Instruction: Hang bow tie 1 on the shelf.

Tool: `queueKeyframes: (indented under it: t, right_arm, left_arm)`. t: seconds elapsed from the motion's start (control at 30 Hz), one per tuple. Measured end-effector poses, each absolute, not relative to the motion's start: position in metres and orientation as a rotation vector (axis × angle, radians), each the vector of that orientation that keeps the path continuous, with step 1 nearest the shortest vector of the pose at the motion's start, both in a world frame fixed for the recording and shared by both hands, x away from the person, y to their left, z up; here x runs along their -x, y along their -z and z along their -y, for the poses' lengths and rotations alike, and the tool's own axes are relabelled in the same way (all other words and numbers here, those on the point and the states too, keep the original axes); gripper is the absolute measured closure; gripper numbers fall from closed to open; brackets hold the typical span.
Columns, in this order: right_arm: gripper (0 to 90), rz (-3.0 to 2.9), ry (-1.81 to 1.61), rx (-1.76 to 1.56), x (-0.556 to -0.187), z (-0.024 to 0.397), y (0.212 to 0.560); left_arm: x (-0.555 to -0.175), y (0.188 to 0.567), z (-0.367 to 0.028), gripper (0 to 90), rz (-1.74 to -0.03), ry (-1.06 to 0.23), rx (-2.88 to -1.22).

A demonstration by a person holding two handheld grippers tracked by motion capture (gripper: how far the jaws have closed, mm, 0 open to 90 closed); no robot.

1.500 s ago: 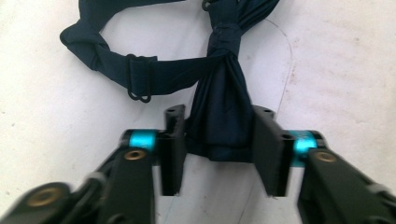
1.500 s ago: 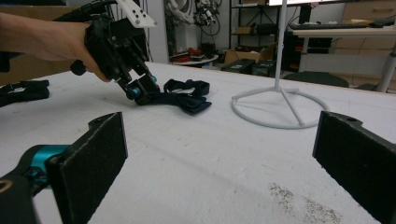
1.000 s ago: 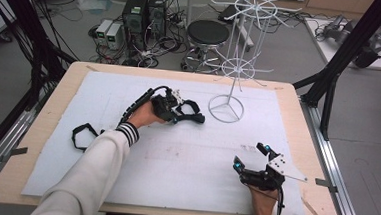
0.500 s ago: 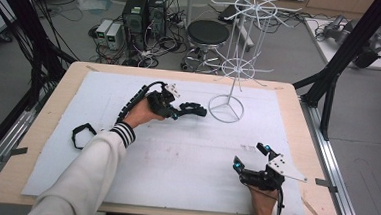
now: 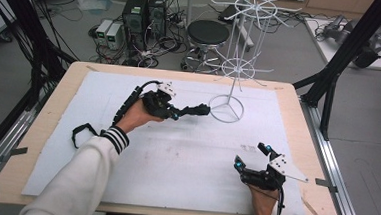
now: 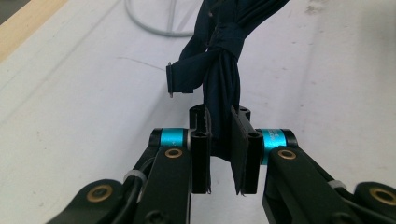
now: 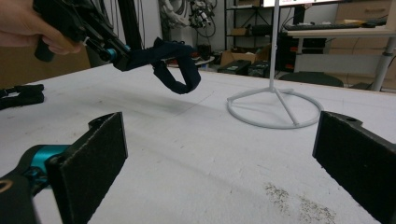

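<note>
A dark navy strap [image 5: 194, 109] [image 6: 219, 74] [image 7: 175, 63] hangs in the air above the white mat, pinched in my left gripper [image 5: 175, 114] [image 6: 223, 154], which is shut on it. The strap's loop droops toward the ring base of the white wire rack [image 5: 227, 109] [image 7: 275, 109]. A second black strap [image 5: 83, 131] [image 7: 21, 95] lies on the mat at the left. At the near right my right gripper [image 5: 252, 155] [image 7: 219, 158] rests low over the mat, jaws wide open with nothing between them.
The wire rack's pole and arms [image 5: 243, 35] rise tall at the back middle. The white mat [image 5: 185, 157] covers a wooden table [image 5: 53, 99]. Black frame posts [image 5: 330, 86] stand at the right; a stool and computer boxes sit on the floor behind.
My left gripper has lifted the dark strap off the mat and carried it right, toward the rack base. The right gripper has stayed put.
</note>
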State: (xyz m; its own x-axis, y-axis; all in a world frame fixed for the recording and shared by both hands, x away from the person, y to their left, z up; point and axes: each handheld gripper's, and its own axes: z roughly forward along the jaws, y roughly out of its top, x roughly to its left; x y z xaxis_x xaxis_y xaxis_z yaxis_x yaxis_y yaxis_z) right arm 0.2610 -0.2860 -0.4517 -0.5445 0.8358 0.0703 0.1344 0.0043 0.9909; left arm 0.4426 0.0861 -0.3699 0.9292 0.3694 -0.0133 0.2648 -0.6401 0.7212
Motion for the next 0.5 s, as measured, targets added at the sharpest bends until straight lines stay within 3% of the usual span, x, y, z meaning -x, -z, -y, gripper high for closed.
queueKeyframes:
  t: [0.5]
  right_arm:
    - [2.3,-1.758,-1.593,-1.0,-0.264,0.286,0.449]
  left_arm:
    - [-0.411,0.34,-0.088,79.0,-0.34,-0.12,-2.203]
